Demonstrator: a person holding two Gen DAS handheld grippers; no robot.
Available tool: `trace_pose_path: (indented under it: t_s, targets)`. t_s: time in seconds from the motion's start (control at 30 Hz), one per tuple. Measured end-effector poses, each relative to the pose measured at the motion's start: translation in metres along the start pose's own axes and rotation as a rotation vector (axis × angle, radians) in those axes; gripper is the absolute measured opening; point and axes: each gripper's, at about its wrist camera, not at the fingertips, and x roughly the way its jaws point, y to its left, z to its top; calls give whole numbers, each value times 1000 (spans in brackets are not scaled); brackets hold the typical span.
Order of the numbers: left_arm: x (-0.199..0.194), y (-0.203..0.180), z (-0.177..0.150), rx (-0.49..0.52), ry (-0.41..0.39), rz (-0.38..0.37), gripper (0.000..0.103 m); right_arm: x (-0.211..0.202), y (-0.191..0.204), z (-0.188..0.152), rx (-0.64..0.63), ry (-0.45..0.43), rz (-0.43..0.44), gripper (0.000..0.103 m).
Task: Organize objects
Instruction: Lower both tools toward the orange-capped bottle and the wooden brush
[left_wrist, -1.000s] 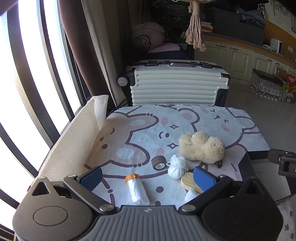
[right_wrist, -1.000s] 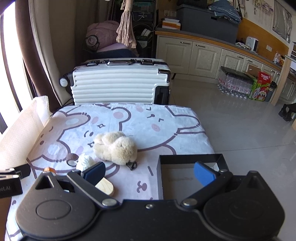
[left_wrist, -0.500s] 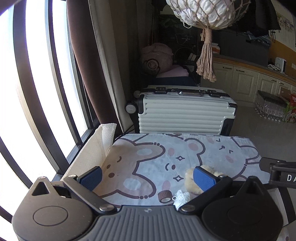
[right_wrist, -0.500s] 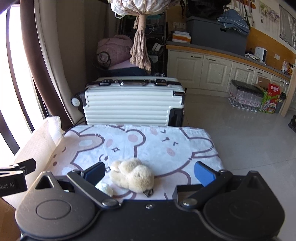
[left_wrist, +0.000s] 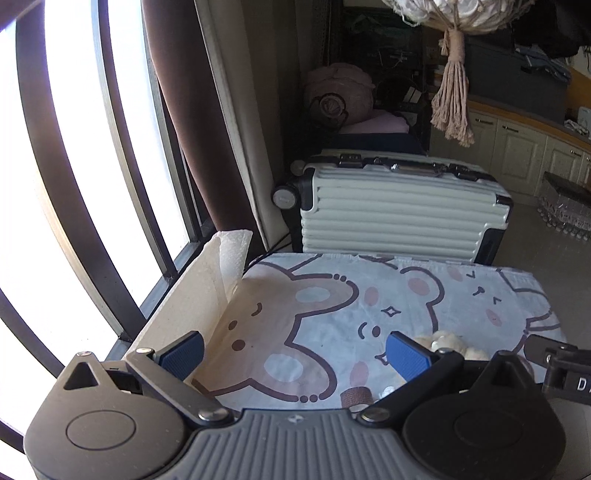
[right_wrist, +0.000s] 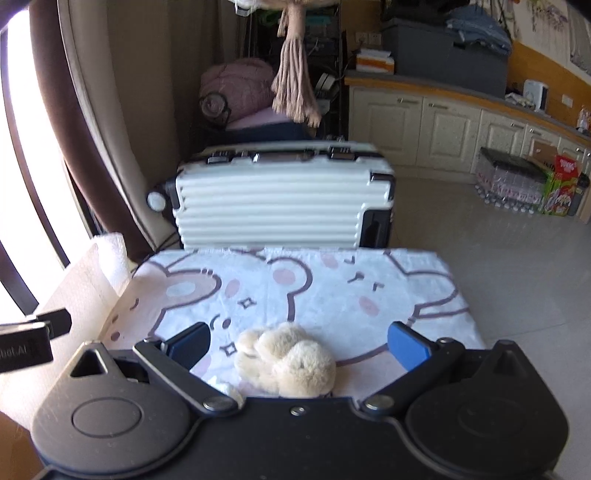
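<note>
On the desk (right_wrist: 406, 273), which is covered by a white cloth printed with cartoon bears, a cream plush toy (right_wrist: 286, 363) is seen lying near the front edge. Both tools are held above it, empty. The left hand-held gripper (left_wrist: 295, 354) is spread wide with nothing between its blue pads, and the right hand-held gripper (right_wrist: 297, 341) is likewise spread wide, with the plush toy framed between its fingers but lower down and not touched. In the left view only the top of the plush toy (left_wrist: 448, 341) shows behind the right finger, and a small brown tape roll (left_wrist: 356, 397) is glimpsed at the bottom edge, on the cloth. A white ribbed suitcase (right_wrist: 280, 206) stands on the floor behind the desk. The step in hand is judged to be an approach before a first pick, with nothing yet organized. It would be done well if the right tool were lowered straight over the toy's thickest part and closed gently, since the toy looks soft, fluffy and easily squashed. Its fur is pale beige and its shape rounded and curled.
</note>
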Motion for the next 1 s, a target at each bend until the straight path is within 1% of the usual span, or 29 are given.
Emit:
trace_pose_path:
  t_s: [0.13,0.23,0.43,0.5,0.63,0.7,0.8,0.9,0.97,1.0]
  targets:
    - [26,0,-11,-5,46,55,103,28,1,-18,-19,49,21,103]
    - [46,-1,-20,24,97,54,103,47,1,-27,-30,92,43,103]
    - [80,5,-36,9,177,-29,103,80,0,-41,-36,187,63,103]
    - [92,5,-42,24,198,-49,103,92,0,-45,-33,221,74,103]
    - [111,5,-51,36,226,-65,103,114,3,-57,-43,298,94,103]
    - [119,7,-54,32,242,-91,103,123,7,-62,-61,328,98,103]
    - [129,11,-58,12,269,-135,103,134,14,-70,-80,369,109,98]
    - [138,11,-62,18,298,-148,102,145,18,-77,-95,406,111,92]
    - [143,12,-63,18,315,-153,101,151,18,-81,-84,441,113,86]
    - [144,12,-64,19,324,-159,101,155,18,-84,-76,456,119,85]
